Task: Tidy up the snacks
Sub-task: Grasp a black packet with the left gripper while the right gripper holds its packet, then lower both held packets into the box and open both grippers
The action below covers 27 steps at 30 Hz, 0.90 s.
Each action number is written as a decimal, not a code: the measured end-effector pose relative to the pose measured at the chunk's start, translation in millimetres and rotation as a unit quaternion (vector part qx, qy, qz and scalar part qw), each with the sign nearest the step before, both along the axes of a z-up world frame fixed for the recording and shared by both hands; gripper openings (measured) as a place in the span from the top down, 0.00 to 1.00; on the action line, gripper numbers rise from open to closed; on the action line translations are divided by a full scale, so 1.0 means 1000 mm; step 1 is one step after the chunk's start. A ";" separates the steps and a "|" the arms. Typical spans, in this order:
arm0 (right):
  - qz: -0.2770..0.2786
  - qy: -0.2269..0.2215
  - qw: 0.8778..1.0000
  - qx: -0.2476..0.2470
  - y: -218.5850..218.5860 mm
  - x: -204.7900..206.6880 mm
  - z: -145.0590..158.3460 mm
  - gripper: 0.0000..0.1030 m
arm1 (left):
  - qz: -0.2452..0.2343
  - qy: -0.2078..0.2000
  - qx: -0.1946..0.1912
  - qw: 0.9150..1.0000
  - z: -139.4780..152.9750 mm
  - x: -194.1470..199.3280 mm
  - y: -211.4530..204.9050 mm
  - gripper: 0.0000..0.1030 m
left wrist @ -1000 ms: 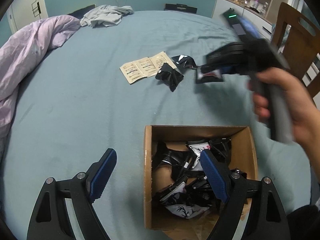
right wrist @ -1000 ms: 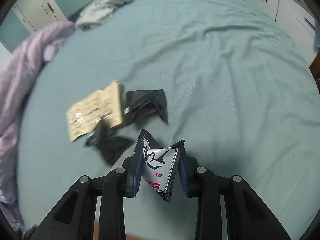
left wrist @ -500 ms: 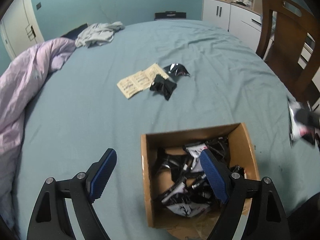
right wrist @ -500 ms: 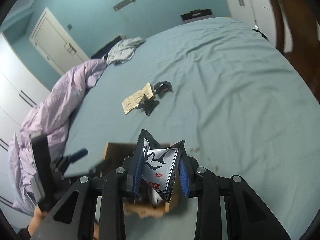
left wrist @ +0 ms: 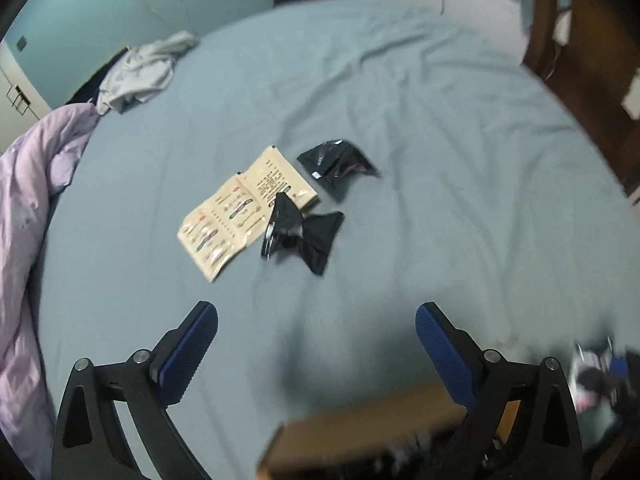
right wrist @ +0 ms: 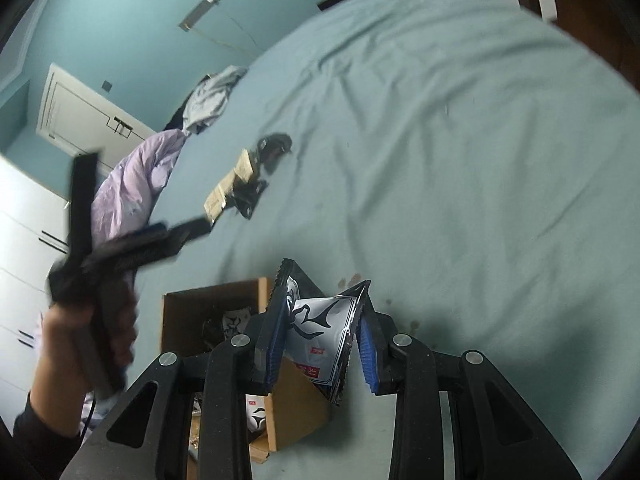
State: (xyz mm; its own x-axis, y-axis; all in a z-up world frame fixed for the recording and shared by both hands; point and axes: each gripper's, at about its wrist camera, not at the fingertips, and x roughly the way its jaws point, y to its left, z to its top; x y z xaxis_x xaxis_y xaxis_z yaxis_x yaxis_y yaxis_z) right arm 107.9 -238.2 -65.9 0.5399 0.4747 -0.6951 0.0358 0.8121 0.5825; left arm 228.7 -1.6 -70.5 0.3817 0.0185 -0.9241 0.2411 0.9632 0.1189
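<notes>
left gripper (left wrist: pixel 316 344): jaws wide apart, just been opening further, nothing between them; motion-blurred
right gripper (right wrist: pixel 322 344): clamped on white-and-black snack packet (right wrist: pixel 320 332), packet's lower end hidden behind the fingers
cardboard box (right wrist: pixel 212 300): below and left of right gripper, partly hidden by its frame; in left view only a blurred rim at bottom edge, contents unreadable
loose black packets (left wrist: pixel 308 228): on blue bedsheet (left wrist: pixel 440 160), well ahead of left gripper, one overlapping cream leaflet (left wrist: pixel 240 208)
person's hand (right wrist: pixel 80 344): grips left gripper's handle, blurred
purple duvet (left wrist: pixel 24 184): far left, cut off
</notes>
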 end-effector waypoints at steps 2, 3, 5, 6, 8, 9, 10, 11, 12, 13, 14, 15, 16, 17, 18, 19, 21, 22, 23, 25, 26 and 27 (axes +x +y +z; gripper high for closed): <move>0.004 0.006 1.000 0.004 0.000 0.003 -0.004 0.71 | -0.003 0.017 0.018 1.000 -0.016 0.024 -0.006 0.02; 0.007 0.006 1.000 0.003 -0.001 0.004 -0.004 0.71 | -0.003 0.022 0.027 0.999 -0.024 0.034 -0.007 0.02; 0.008 0.002 1.000 0.002 -0.003 0.010 -0.002 0.71 | 0.002 0.038 0.047 0.998 -0.039 0.054 -0.008 0.02; 0.007 -0.001 1.000 0.002 -0.005 0.010 -0.001 0.71 | 0.003 0.047 0.053 0.997 -0.045 0.062 -0.008 0.02; 0.006 -0.004 1.000 0.009 -0.009 0.011 -0.001 0.71 | 0.000 0.059 0.047 0.997 -0.053 0.074 -0.008 0.02; 0.007 -0.004 1.000 0.015 -0.010 0.012 -0.002 0.71 | -0.001 0.064 0.042 0.997 -0.057 0.078 -0.007 0.02; 0.008 -0.004 1.000 0.018 -0.009 0.012 -0.004 0.71 | 0.000 0.070 0.040 0.997 -0.060 0.081 -0.006 0.03; 0.010 -0.004 1.000 0.019 -0.010 0.012 -0.006 0.71 | 0.000 0.078 0.039 0.996 -0.063 0.083 -0.005 0.05; 0.012 -0.004 1.000 0.017 -0.009 0.013 -0.007 0.71 | -0.001 0.086 0.038 0.996 -0.067 0.085 -0.004 0.16; 0.015 -0.003 1.000 0.013 -0.008 0.013 -0.008 0.71 | -0.003 0.094 0.026 0.995 -0.069 0.085 -0.003 0.27; 0.016 -0.003 1.000 0.010 -0.006 0.014 -0.009 0.71 | -0.004 0.098 0.005 0.995 -0.070 0.085 -0.003 0.34; 0.017 -0.004 1.000 0.007 -0.005 0.014 -0.009 0.71 | -0.001 0.099 -0.014 0.995 -0.068 0.083 -0.001 0.47; 0.019 -0.004 1.000 0.006 -0.004 0.013 -0.008 0.71 | 0.002 0.098 -0.022 0.995 -0.065 0.081 -0.001 0.53; 0.020 -0.006 1.000 0.004 -0.003 0.013 -0.008 0.71 | 0.004 0.097 -0.021 0.995 -0.063 0.080 0.000 0.57; 0.021 -0.007 1.000 0.002 -0.002 0.012 -0.007 0.71 | 0.006 0.096 -0.019 0.995 -0.060 0.076 -0.001 0.64; 0.021 -0.007 1.000 -0.001 -0.002 0.012 -0.007 0.71 | 0.006 0.096 -0.021 0.995 -0.058 0.072 -0.001 0.65; 0.023 -0.004 1.000 -0.002 0.001 0.013 -0.006 0.71 | -0.004 0.089 -0.029 0.996 -0.049 0.057 -0.001 0.67; 0.023 -0.005 1.000 -0.004 0.001 0.012 -0.006 0.71 | -0.007 0.083 -0.029 0.996 -0.044 0.050 -0.002 0.67; 0.022 -0.007 1.000 -0.008 0.002 0.011 -0.004 0.71 | -0.006 0.076 -0.031 0.997 -0.037 0.041 0.001 0.67; 0.020 -0.011 1.000 -0.014 0.003 0.008 -0.002 0.71 | 0.001 0.065 -0.038 0.997 -0.022 0.023 0.006 0.67; 0.017 -0.014 1.000 -0.017 0.004 0.006 0.000 0.71 | 0.004 0.057 -0.039 0.998 -0.013 0.011 0.009 0.67; 0.015 -0.017 1.000 -0.018 0.004 0.005 0.001 0.71 | 0.005 0.051 -0.041 0.998 -0.006 0.001 0.012 0.67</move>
